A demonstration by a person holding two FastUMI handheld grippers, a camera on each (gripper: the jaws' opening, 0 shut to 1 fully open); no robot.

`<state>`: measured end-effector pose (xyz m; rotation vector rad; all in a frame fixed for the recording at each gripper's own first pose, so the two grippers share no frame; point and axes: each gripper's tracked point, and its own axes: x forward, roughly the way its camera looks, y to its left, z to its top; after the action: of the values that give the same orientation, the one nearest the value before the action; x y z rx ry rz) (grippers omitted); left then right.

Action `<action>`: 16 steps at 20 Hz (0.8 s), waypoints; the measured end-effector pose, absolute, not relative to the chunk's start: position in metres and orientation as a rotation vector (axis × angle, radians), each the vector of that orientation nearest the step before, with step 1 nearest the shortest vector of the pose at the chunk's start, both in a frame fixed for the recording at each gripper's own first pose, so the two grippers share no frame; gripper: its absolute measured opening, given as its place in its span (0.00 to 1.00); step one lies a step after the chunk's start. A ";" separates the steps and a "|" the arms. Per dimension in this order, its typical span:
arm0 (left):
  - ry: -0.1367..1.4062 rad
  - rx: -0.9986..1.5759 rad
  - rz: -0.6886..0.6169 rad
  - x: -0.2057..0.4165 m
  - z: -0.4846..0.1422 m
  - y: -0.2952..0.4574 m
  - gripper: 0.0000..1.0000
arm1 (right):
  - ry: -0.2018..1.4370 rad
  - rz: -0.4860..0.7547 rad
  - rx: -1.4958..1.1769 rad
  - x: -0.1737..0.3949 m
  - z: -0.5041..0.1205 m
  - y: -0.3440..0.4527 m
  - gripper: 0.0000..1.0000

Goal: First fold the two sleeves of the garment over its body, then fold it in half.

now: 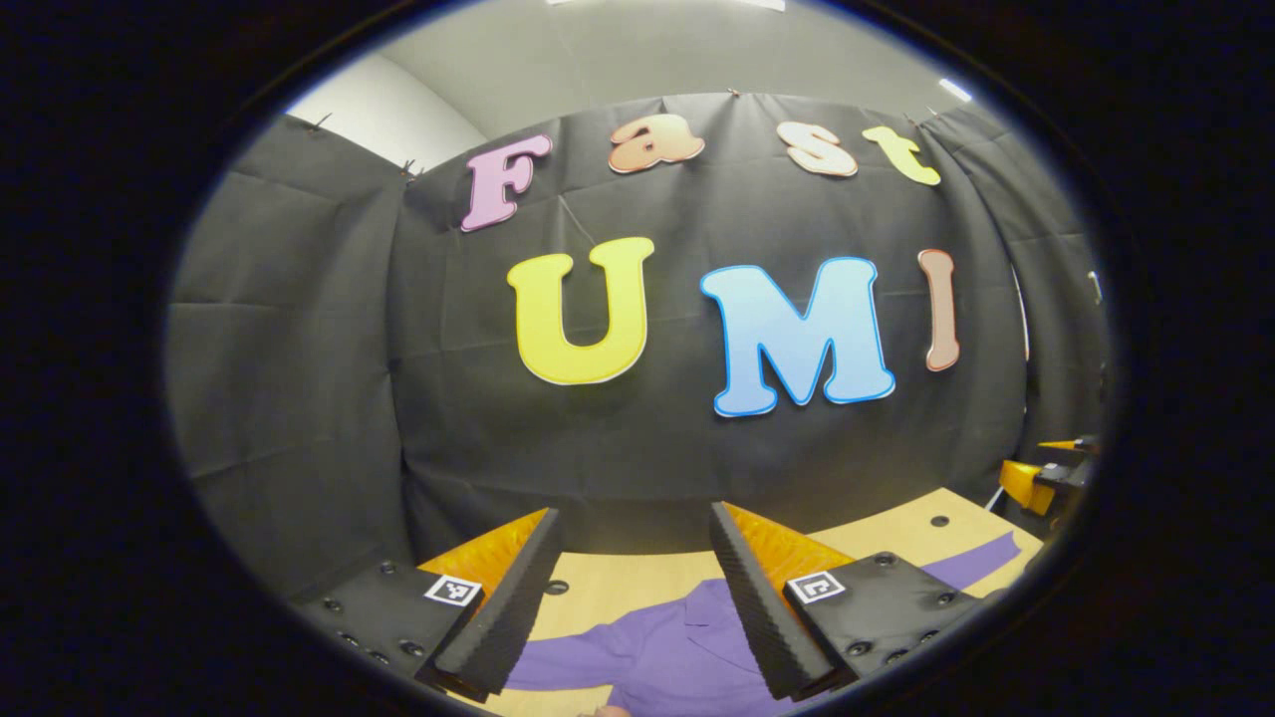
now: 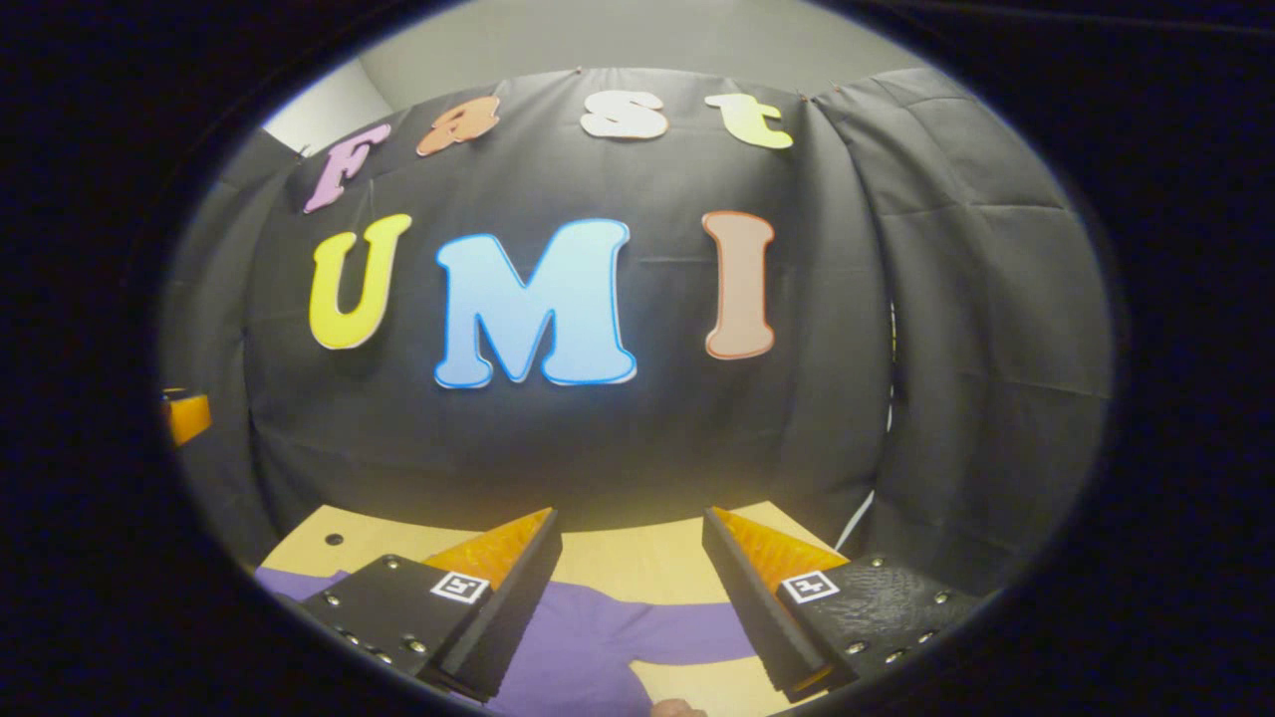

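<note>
On the pale wooden bench (image 1: 637, 588) in front of the black cloth wall (image 1: 329, 378), the purple garment (image 1: 677, 652) lies spread flat, and you hold both grippers above its near part, pointing toward the wall.

In the left gripper view, your left gripper (image 1: 633, 533) stands with its jaws wide apart and nothing between them. Below the gap you see the garment's collar area, with one sleeve (image 1: 558, 662) running out to the left under the left finger. Another sleeve (image 1: 981, 558) stretches toward the right edge of the bench, lying flat and not yet folded over the body. At the far right of that view your right gripper (image 1: 1046, 473) shows partly, raised above the bench edge; from there you cannot tell how its jaws stand.

In the right gripper view, your right gripper (image 2: 631, 528) is likewise spread open and empty. The garment (image 2: 588, 647) lies beneath it, a sleeve (image 2: 697, 632) reaching right under the right finger, and purple cloth (image 2: 289, 580) extending left past the left finger. A small dark hole (image 2: 334, 539) marks the bench near its far left corner.
</note>
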<state>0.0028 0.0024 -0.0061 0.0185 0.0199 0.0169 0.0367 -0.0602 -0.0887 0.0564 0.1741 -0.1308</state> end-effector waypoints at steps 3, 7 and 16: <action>0.026 0.025 0.029 0.002 -0.007 0.005 0.94 | 0.241 -0.193 0.067 0.044 -0.123 -0.091 0.91; 0.044 0.035 0.050 -0.001 -0.010 0.009 0.94 | 0.298 -0.260 0.058 0.054 -0.160 -0.126 0.91; 0.084 0.057 0.121 -0.008 -0.017 0.019 0.94 | 0.483 -0.330 0.057 0.078 -0.267 -0.183 0.92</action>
<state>-0.0076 0.0194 -0.0169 0.0570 0.0841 0.1206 0.0782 -0.1830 -0.2669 0.0570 0.4834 -0.3296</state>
